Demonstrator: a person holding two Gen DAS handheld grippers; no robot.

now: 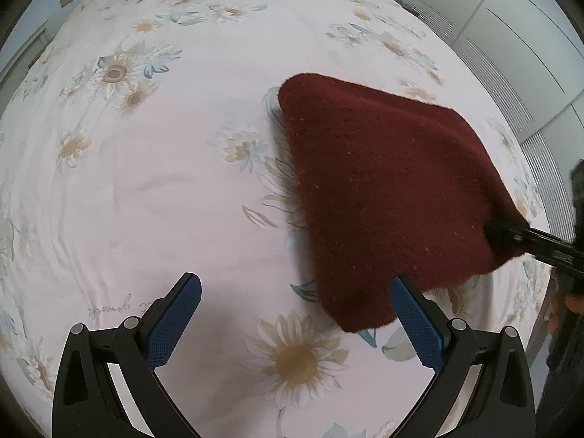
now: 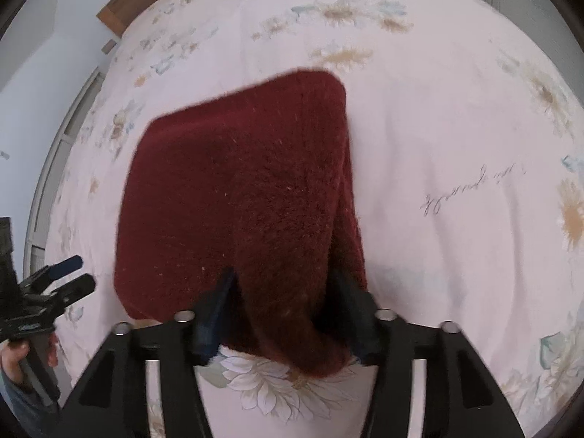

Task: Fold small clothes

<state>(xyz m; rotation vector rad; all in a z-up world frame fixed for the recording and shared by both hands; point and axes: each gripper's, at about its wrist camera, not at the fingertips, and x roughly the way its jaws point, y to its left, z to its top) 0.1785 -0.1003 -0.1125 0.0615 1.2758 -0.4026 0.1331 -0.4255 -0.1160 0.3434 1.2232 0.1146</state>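
The bed (image 1: 153, 189), spread with a pale flowered sheet, carries everything here. On it lies the dark red knitted garment (image 1: 383, 189), a fuzzy piece already doubled into a compact, roughly four-sided shape, well toward the right side of the left wrist view and filling the middle of the right wrist view. Most of it rests flat on the sheet. Its near edge is bunched into a thick roll that rises between the fingers of the right gripper (image 2: 283, 284).

That gripper's jaws stand wide, with the rolled edge between them. The picture is blurred there, so whether the pads press the wool or merely straddle it cannot be told with certainty; the gap on the left finger's side suggests they are not pinching. No earlier fold line can be checked, but the roll looks loose.

The step in hand appears to be finishing or resetting a fold on that near edge. To do it well, the right gripper should either take only the top layers at the very edge, closing firmly before any lift, or let go cleanly and leave the roll lying flat. Dragging the whole bundle would skew the square shape.

The left gripper (image 1: 295, 292) hovers with its jaws open and empty, its right finger just beside the garment's near corner. It could pin that corner against the sheet while the other side works.
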